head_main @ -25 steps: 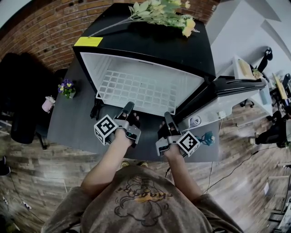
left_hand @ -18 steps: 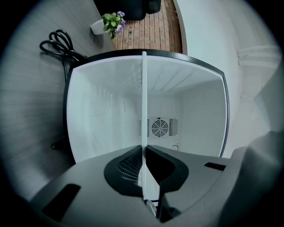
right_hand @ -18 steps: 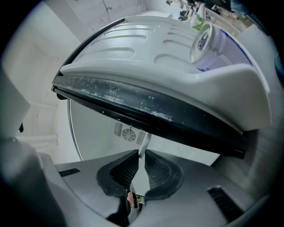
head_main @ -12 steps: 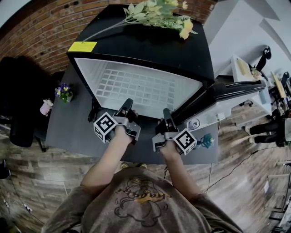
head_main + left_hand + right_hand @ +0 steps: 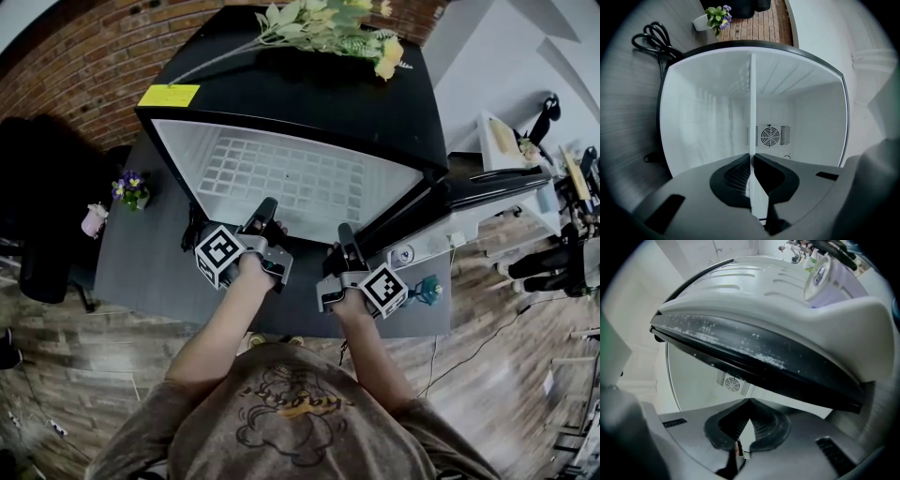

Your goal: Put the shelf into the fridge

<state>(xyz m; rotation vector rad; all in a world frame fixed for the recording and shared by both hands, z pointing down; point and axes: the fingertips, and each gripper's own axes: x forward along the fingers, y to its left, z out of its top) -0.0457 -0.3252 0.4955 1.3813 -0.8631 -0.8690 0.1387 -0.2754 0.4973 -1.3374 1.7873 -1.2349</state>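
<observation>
- A person stands at the counter's [image 5: 150, 253] near edge, a gripper in each hand, both aimed level into an open fridge [image 5: 309, 94].
- The left gripper [image 5: 265, 211] has its fingers [image 5: 733, 171] clamped on the front edge of the white wire shelf [image 5: 281, 183], which shows edge-on as a thin white line between them in the left gripper view.
- The right gripper [image 5: 344, 234] sits at the shelf's front right corner, just beside the swung-out door [image 5: 487, 187]. Its fingers [image 5: 761, 427] have just been closing and now meet at the tips, and its own view shows nothing clearly between them.
- The shelf lies flat inside the fridge cavity, its grid reaching toward the back wall, where a round fan grille [image 5: 770, 136] is set.
- A black cable [image 5: 195, 225] lies coiled on the counter at the fridge's left side, and a small potted plant [image 5: 131, 185] stands near the counter's left edge.
- On the fridge's black top, a yellow note [image 5: 169, 95] marks the front left corner and a spray of flowers [image 5: 328, 23] lies along the far edge.
</observation>
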